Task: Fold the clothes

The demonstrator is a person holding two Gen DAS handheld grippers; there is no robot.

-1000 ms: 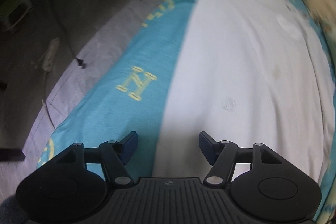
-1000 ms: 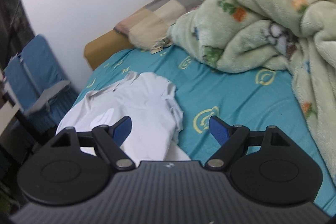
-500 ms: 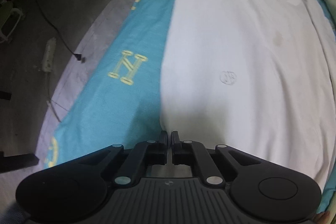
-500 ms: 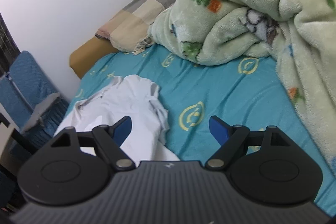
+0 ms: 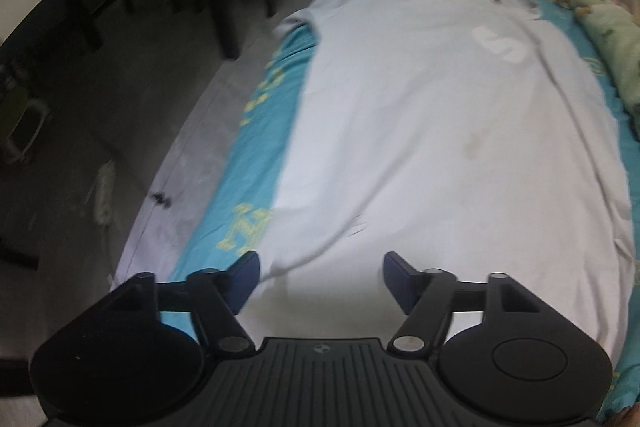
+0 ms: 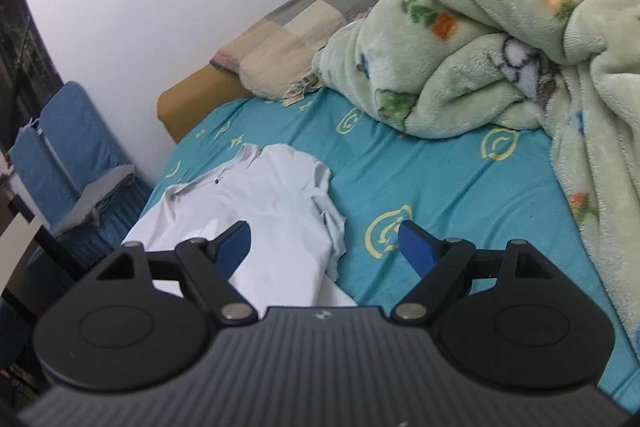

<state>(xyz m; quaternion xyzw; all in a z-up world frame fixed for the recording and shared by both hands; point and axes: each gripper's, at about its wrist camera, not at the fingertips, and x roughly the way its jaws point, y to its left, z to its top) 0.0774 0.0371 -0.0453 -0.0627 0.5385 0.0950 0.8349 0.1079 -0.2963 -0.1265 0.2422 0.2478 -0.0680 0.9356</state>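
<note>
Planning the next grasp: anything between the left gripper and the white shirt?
Nothing visible. The left gripper has just been opening and hangs open right over the white shirt, which lies spread on the teal sheet; no fabric is pinched.

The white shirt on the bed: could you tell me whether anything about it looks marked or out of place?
Yes. The white shirt has a small brownish stain near its middle, and its near hem lies rumpled. One sleeve hangs over the bed edge.
</note>
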